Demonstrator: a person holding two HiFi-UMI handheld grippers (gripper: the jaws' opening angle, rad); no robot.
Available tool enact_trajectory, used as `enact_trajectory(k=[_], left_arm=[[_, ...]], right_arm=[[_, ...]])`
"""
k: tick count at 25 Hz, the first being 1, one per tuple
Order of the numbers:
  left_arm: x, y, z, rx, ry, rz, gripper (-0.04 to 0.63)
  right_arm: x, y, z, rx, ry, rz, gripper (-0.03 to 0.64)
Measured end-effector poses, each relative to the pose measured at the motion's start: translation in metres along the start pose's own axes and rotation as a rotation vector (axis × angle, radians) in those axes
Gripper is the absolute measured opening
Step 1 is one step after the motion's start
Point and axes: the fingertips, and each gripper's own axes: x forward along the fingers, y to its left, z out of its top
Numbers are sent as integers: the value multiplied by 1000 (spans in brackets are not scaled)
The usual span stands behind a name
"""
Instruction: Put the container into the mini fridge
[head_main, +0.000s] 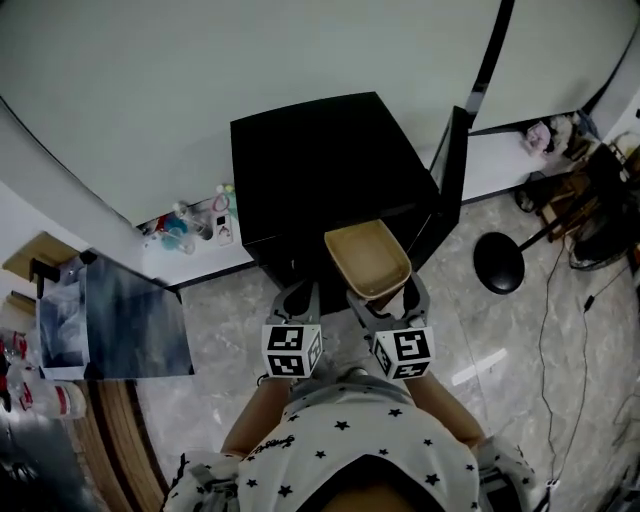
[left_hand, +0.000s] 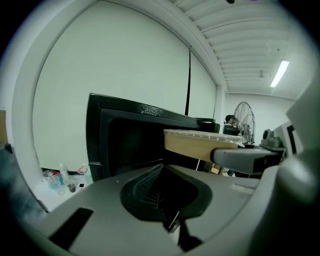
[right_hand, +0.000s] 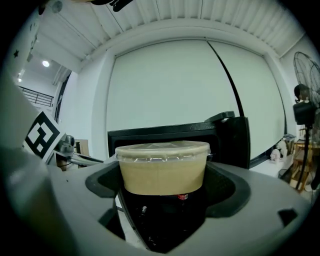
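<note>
Right gripper (right_hand: 162, 187) clamped on the container (right_hand: 162, 167), left gripper (left_hand: 160, 192) closed and empty, we should push level, straight ahead into the mini fridge (head_main: 320, 160).

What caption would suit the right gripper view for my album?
Right tool holds a lidded tan container before the open black mini fridge.

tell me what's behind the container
The open black mini fridge stands behind the container, its door swung out to the right. The container covers part of its dark inside, so any contents can't be seen.
</note>
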Motion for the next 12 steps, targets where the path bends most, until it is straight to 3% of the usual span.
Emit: enact_trajectory(k=[12], left_arm=[[-52, 53, -13, -82, -11, 251, 12]], right_arm=[[47, 40, -5, -30, 28, 206, 499]])
